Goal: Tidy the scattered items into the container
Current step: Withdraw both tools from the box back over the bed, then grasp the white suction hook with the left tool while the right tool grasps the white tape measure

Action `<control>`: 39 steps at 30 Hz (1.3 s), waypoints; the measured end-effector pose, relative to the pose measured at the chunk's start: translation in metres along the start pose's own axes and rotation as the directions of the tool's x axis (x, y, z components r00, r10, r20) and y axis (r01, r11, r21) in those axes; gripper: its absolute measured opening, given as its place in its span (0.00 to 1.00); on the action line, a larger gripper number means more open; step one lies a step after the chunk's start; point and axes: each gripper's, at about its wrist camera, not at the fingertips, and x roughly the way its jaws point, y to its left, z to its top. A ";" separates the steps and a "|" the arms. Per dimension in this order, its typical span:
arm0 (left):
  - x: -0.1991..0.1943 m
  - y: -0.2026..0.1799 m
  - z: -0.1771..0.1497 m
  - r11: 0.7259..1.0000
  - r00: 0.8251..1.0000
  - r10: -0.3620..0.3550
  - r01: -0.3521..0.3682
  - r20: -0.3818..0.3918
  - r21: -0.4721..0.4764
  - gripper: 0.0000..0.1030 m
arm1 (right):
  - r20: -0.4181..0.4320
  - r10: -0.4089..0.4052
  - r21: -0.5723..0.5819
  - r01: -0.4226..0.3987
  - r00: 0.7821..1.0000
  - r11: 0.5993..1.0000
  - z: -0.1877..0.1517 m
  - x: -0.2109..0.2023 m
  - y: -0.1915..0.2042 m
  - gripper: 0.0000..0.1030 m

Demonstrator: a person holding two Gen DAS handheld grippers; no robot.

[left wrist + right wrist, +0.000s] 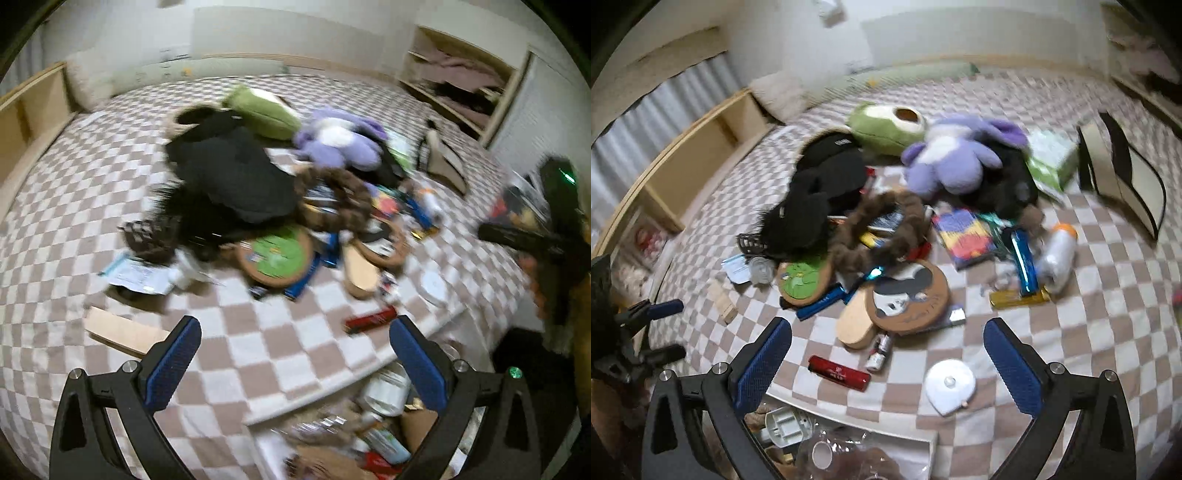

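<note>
On the bed with the beige-and-white checked blanket (pixel 1071 317) the clutter lies in a loose heap. Going left to right in the right wrist view: a small pale wooden block (pixel 723 305) near the left edge, a black fuzzy garment (pixel 820 192) piled up behind it, a round cork coaster with a green print (pixel 799 282), a brown furry loop (pixel 882 229) in the middle, a green avocado-shaped plush (pixel 886 127) and a purple-and-white plush toy (pixel 956 155) further back, a bright multicoloured packet (pixel 967 236), a white bottle with an orange cap (pixel 1058 254), and a cream bag with black trim (pixel 1123 177) far right. Nearest the bed's front edge lie a red tube-like stick (pixel 838 373) and a white round disc (pixel 949 384).

The container (pixel 849 454) sits below the bed's front edge and already holds some things: a white plastic piece, clear wrapping, other bits too blurred to name.

The left hand-held gripper (pixel 295 365) hovers over the front edge with its blue-padded jaws spread wide and nothing between them. The right hand-held gripper (pixel 886 365) is likewise spread wide and empty, above the red stick and white disc.

My reading: sorting is partway along, with goods in the container and much left on the bed, and both grippers free for a pick. The next move calls for lowering onto one of the near small items, and both lie flat on soft fabric, so the jaws must press in low to catch them.
</note>
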 end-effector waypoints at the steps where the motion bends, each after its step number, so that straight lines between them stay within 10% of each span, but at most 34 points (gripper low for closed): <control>1: 0.002 0.007 0.003 1.000 1.000 0.008 -0.008 0.001 -0.020 0.99 | -0.010 0.023 0.023 -0.023 1.000 0.999 0.001 -0.001 -0.003 1.00; 23: 0.089 0.084 0.026 0.943 0.995 -0.005 -0.030 -0.103 -0.331 0.92 | -0.219 0.094 0.273 -0.032 0.971 0.961 -0.028 0.049 -0.068 1.00; 39: 0.137 0.099 0.034 0.937 0.984 0.079 -0.127 -0.157 -0.325 0.86 | -0.299 0.058 0.229 0.012 0.953 0.973 -0.043 0.073 -0.064 1.00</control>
